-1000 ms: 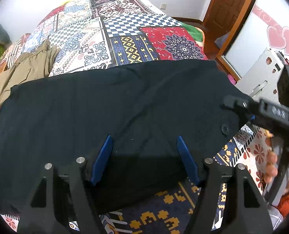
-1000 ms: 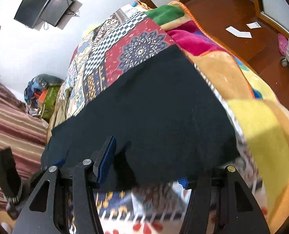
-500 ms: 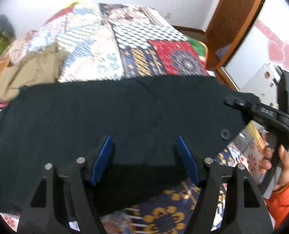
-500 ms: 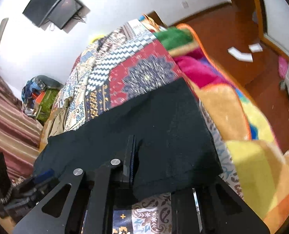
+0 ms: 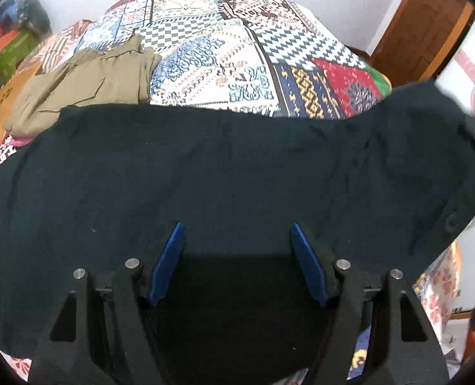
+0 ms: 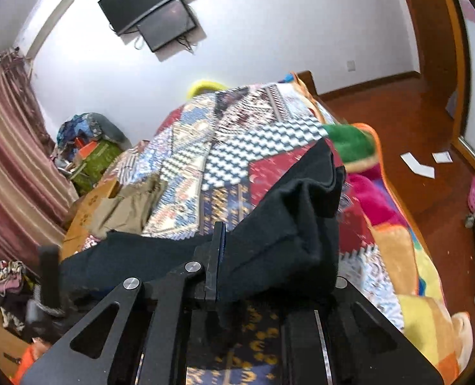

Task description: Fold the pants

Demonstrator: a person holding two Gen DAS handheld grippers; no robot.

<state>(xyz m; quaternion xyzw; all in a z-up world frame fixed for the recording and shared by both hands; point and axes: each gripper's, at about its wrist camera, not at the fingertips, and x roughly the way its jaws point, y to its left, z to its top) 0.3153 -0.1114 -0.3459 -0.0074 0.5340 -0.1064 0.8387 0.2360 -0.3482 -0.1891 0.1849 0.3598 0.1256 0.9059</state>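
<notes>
Fold under way: black pants (image 5: 237,176) span the near edge of the quilted bed (image 5: 224,48). Right gripper (image 6: 216,256) pinches their lifted right end; left gripper (image 5: 237,256) gapes wide (grasping nothing). Folding remains.

A: State the left wrist camera position.

B: Mounted behind the left gripper (image 5: 237,263), close above the dark navy fabric pants (image 5: 237,173). It faces forward across the multicoloured patchwork bedspread (image 5: 224,51) towards the white wall.

A: And the right wrist camera?

B: Mounted behind the right gripper (image 6: 220,256), tilted upward, facing the wall-mounted black screens (image 6: 154,16).

A: Shared region?

B: Pants (image 6: 288,224), bedspread (image 6: 237,147), crumpled olive-khaki garment (image 5: 87,86) (image 6: 125,208).
</notes>
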